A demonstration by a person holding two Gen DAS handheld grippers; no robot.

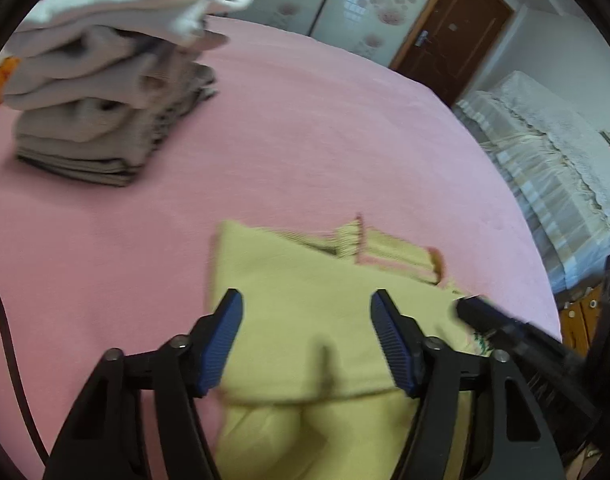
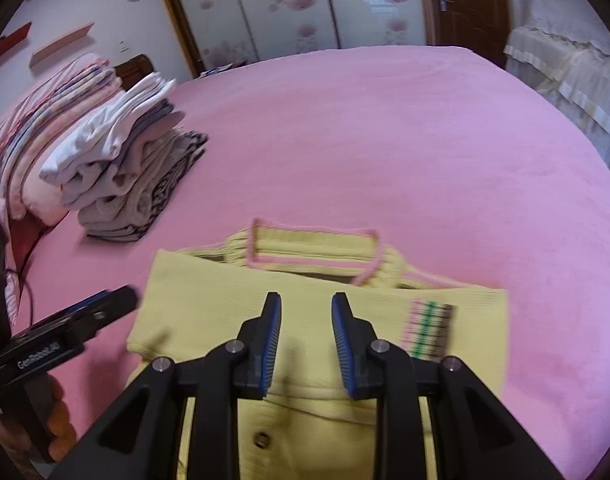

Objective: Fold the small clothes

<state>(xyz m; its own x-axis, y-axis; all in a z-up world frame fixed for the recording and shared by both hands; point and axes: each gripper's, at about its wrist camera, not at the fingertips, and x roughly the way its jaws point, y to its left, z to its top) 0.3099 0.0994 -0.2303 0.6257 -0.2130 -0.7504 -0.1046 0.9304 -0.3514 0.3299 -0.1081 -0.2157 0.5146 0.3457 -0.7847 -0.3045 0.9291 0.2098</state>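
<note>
Two grippers hang over a yellow top (image 2: 233, 312) that lies folded on the pink bed cover (image 2: 385, 152), its pink-edged collar (image 2: 313, 248) turned away from them and a striped patch (image 2: 429, 330) on its right side. The left gripper (image 1: 307, 340) has its jaws well apart and the right gripper (image 2: 307, 344) has its jaws a little apart, neither with cloth between its blue pads. One stack of folded clothes (image 2: 133, 176) sits well apart, far to the left on the cover.
</note>
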